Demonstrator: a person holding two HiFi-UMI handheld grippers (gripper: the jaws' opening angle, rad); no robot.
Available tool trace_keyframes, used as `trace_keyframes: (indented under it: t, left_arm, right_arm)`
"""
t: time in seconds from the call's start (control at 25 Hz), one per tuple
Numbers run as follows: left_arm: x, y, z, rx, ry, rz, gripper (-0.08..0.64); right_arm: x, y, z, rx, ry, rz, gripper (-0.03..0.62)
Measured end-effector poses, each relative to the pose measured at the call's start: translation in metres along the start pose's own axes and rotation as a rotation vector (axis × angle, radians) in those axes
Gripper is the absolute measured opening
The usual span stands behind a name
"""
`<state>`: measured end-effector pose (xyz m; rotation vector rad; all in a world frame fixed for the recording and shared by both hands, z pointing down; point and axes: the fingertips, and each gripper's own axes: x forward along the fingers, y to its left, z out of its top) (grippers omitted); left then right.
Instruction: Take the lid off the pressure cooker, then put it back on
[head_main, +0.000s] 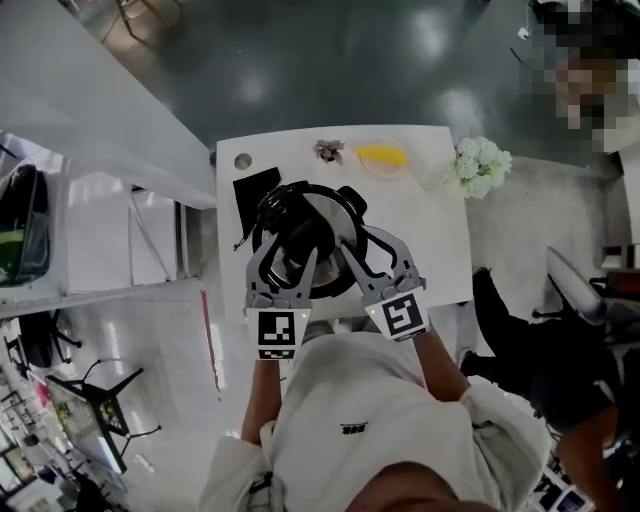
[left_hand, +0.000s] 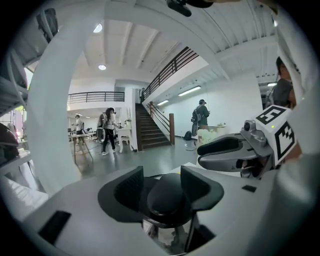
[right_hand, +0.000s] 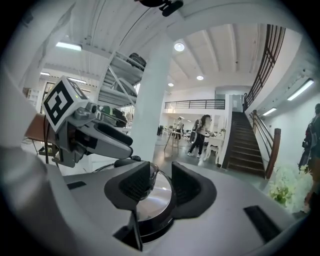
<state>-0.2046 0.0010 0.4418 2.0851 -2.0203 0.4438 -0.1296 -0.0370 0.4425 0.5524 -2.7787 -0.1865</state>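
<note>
The pressure cooker (head_main: 322, 212), steel with a black rim, stands in the middle of a white table (head_main: 430, 225). My left gripper (head_main: 290, 238) reaches over its near left side. In the left gripper view that gripper (left_hand: 161, 187) has its pads against a rounded black handle (left_hand: 167, 199) on the lid. My right gripper (head_main: 350, 242) reaches in at the cooker's near right. In the right gripper view its pads (right_hand: 161, 184) stand close together over the shiny steel lid (right_hand: 152, 202), and I cannot see whether they press on anything. Each gripper shows in the other's view (left_hand: 235, 152) (right_hand: 95, 136).
At the table's far edge lie a yellow thing (head_main: 382, 155), a small pinkish thing (head_main: 328, 150) and a round grey disc (head_main: 243, 161). White flowers (head_main: 480, 165) stand at the right corner, a black mat (head_main: 255, 192) left of the cooker. A person in dark clothes (head_main: 545, 350) is at the right.
</note>
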Motion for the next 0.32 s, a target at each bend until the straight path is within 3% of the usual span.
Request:
trace_keyframes:
  t: [0.32]
  left_arm:
    - [0.001,-0.021,0.002,-0.014,-0.012,0.182,0.241]
  right_arm:
    - [-0.014,-0.015,-0.009,0.006,-0.056,0.101,0.135]
